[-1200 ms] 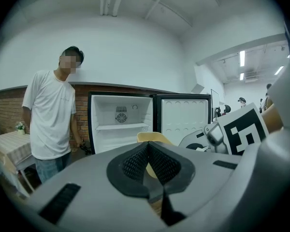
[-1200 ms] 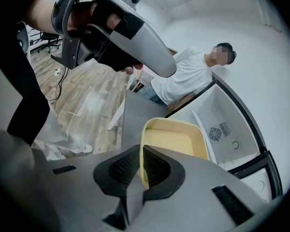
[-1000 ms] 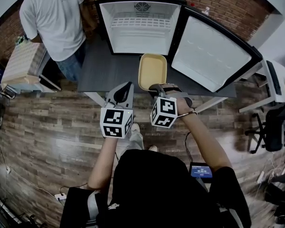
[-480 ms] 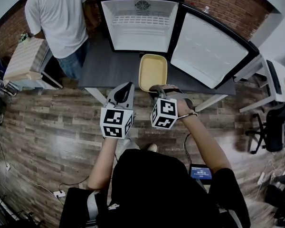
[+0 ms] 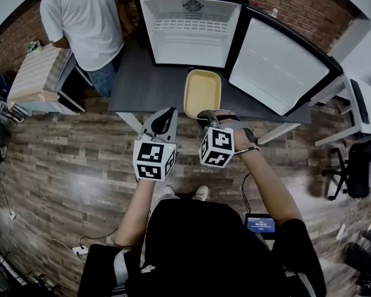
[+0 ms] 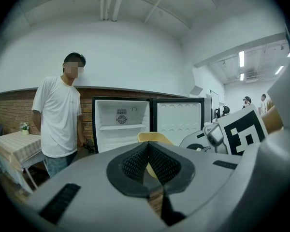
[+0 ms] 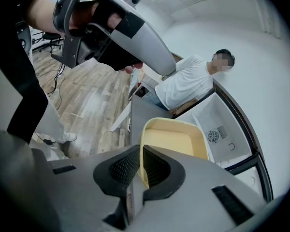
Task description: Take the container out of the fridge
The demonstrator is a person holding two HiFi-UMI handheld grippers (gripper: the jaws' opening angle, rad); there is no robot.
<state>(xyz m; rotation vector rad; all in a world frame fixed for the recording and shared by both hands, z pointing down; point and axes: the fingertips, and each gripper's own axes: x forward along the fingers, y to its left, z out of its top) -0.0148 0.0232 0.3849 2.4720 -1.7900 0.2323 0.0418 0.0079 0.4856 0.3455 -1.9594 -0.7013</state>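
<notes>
A shallow pale-yellow container (image 5: 202, 91) lies on the dark table (image 5: 145, 86) in front of the open fridge (image 5: 191, 42), whose shelf and floor look bare. My right gripper (image 5: 204, 114) is shut on the container's near rim; in the right gripper view the rim of the container (image 7: 176, 141) runs between the pads of the right gripper (image 7: 140, 152). My left gripper (image 5: 166, 114) hangs just left of it over the table's front edge, shut and holding nothing. In the left gripper view the container (image 6: 153, 137) shows beyond the left gripper (image 6: 148, 147).
The fridge door (image 5: 278, 67) stands swung open to the right. A person in a white T-shirt (image 5: 86, 17) stands at the table's left end, beside a cloth-covered side table (image 5: 34, 73). An office chair (image 5: 358, 166) stands at far right. Wooden floor lies below me.
The whole head view has slid slightly to the right. Both grippers and the container keep their places relative to the table.
</notes>
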